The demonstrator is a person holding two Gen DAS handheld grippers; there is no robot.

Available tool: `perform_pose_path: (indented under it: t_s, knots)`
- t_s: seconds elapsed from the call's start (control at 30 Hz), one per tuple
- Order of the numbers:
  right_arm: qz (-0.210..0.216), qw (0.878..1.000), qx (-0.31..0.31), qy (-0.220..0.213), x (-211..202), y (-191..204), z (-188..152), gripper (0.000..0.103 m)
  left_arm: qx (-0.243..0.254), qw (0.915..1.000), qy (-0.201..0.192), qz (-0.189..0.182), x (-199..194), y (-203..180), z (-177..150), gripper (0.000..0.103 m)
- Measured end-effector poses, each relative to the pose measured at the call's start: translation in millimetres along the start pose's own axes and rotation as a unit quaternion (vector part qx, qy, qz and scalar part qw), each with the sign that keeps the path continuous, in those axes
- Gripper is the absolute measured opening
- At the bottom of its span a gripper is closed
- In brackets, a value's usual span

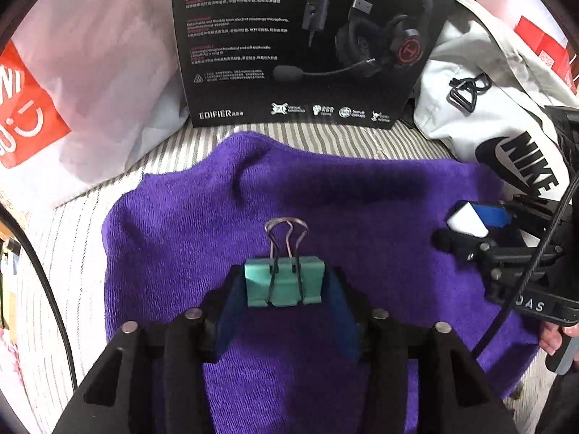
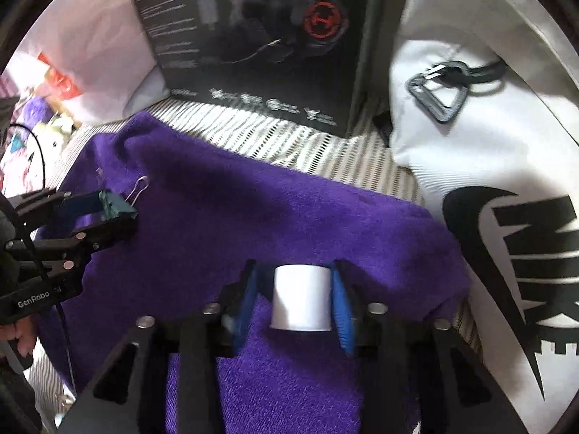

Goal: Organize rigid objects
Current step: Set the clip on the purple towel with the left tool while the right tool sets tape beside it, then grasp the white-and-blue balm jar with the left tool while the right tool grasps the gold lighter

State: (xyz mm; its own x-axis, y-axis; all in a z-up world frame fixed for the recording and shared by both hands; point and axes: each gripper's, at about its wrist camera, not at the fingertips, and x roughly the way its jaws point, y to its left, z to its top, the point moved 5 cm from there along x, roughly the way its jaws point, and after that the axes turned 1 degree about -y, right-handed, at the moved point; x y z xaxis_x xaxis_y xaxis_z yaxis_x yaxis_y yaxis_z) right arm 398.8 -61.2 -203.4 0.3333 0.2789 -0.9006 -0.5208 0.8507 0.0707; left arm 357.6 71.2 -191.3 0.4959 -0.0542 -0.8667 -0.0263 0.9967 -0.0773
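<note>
My left gripper [image 1: 284, 285] is shut on a teal binder clip [image 1: 283, 282] with its wire handles pointing forward, held over a purple towel [image 1: 325, 199]. The clip also shows in the right wrist view [image 2: 117, 208], in the left gripper [image 2: 108, 217]. My right gripper [image 2: 300, 296] is shut on a white block [image 2: 301, 298] between its blue pads, above the towel [image 2: 253, 217]. In the left wrist view the right gripper [image 1: 466, 228] holds the white block [image 1: 466, 220] at the towel's right edge.
A black headset box [image 1: 300, 43] stands behind the towel on a striped cloth [image 1: 325, 137]. A white Nike bag [image 2: 488, 181] lies to the right, with a grey clasp [image 2: 436, 96] on it. A white and red plastic bag [image 1: 54, 108] lies to the left.
</note>
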Motion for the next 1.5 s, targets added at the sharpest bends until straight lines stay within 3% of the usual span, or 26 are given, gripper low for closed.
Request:
perform_pose_path:
  t_s: [0.03,0.13,0.33,0.53,0.83,0.97,1.17,1.37,1.43,1.5]
  knots:
    - [0.006,1.0,-0.003,0.002,0.1,1.6,-0.6,0.056,-0.001,1.0,0.003,0.0,-0.3,0.1,-1.3,0.056]
    - [0.011,1.0,-0.001,0.006,1.2,2.6,-1.8,0.057,-0.003,0.9999,0.014,0.005,-2.3,0.4,-8.5,0.065]
    - [0.027,0.999,0.031,-0.011,-37.9,-5.2,-22.4,0.057,-0.027,0.9996,0.0,-0.007,-27.6,1.8,-30.7,0.065]
    - [0.011,0.998,0.055,-0.04,-99.4,-7.4,-61.7,0.061,-0.003,0.9984,-0.045,-0.034,-85.9,-16.6,-69.6,0.065]
    - [-0.001,0.993,0.103,-0.056,-167.4,-2.5,-145.0,0.062,0.034,0.9955,-0.028,-0.084,-133.7,-41.8,-158.3,0.065]
    - [0.0,0.991,0.122,-0.061,-185.5,1.3,-178.0,0.063,0.07,0.995,-0.002,-0.071,-126.7,-52.9,-188.8,0.065]
    - [0.0,0.989,0.141,-0.054,-202.6,4.3,-225.5,0.063,0.107,0.993,0.019,-0.045,-104.5,-58.1,-203.8,0.065]
    - [-0.013,0.987,0.157,-0.038,-206.3,-3.4,-257.4,0.063,0.138,0.9899,0.013,-0.032,-98.9,-62.3,-202.6,0.048]
    - [-0.015,0.986,0.161,-0.033,-203.1,-6.7,-261.7,0.063,0.154,0.9876,0.014,-0.028,-100.3,-65.4,-203.9,0.037]
    - [-0.017,0.986,0.166,-0.032,-199.4,-10.3,-263.9,0.063,0.16,0.9865,0.016,-0.031,-103.7,-68.2,-207.5,0.037]
